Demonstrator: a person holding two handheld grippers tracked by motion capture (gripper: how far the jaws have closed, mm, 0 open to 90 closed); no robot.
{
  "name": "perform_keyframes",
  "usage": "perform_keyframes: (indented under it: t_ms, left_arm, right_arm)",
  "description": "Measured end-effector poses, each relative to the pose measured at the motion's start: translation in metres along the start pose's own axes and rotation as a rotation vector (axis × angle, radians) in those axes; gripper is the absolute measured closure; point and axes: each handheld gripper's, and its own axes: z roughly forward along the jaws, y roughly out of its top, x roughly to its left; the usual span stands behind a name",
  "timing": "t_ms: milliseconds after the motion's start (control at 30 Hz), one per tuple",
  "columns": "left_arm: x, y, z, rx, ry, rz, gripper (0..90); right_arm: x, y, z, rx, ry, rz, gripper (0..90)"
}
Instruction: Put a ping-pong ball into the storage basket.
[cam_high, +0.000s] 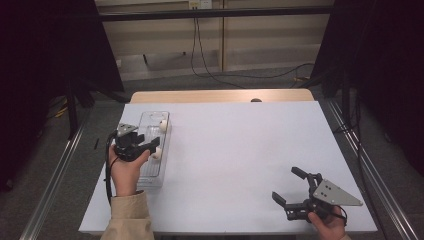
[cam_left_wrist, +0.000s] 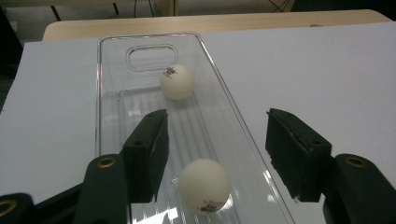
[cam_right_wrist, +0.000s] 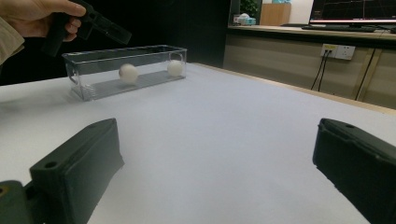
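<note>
White table sheet (cam_high: 240, 150) – wall socket (cam_right_wrist: 339, 51) behind.

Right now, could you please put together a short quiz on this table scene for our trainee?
1. How many white balls lie in the clear bin?
2. True or false: the left gripper has its jaws pressed on the nearer ball.
3. Which gripper has nothing but the white table sheet between its jaws: A the left, B the right gripper?

Key
1. Two: the nearer ball and the far ball by the handle cut-out.
2. False: the jaws stand apart over the bin and the ball lies free on the bin floor.
3. B.
</note>
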Motion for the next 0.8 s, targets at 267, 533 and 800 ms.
perform_keyframes:
  t_ms: [267, 533, 800]
  left_arm:
    - [-0.004, -0.010, -0.010, -0.035, -0.004, -0.007, 29.3]
    - [-0.006, -0.022, -0.017, -0.074, -0.017, -0.015, 23.7]
    - [-0.009, -0.031, -0.022, -0.128, -0.032, 0.004, 19.3]
  right_arm:
    - [-0.001, 0.000, -0.001, -0.002, -0.004, 0.001, 0.5]
    - [0.000, 0.000, -0.001, -0.002, -0.005, 0.000, 0.4]
    - [0.000, 0.000, -0.001, -0.002, -0.002, 0.000, 0.5]
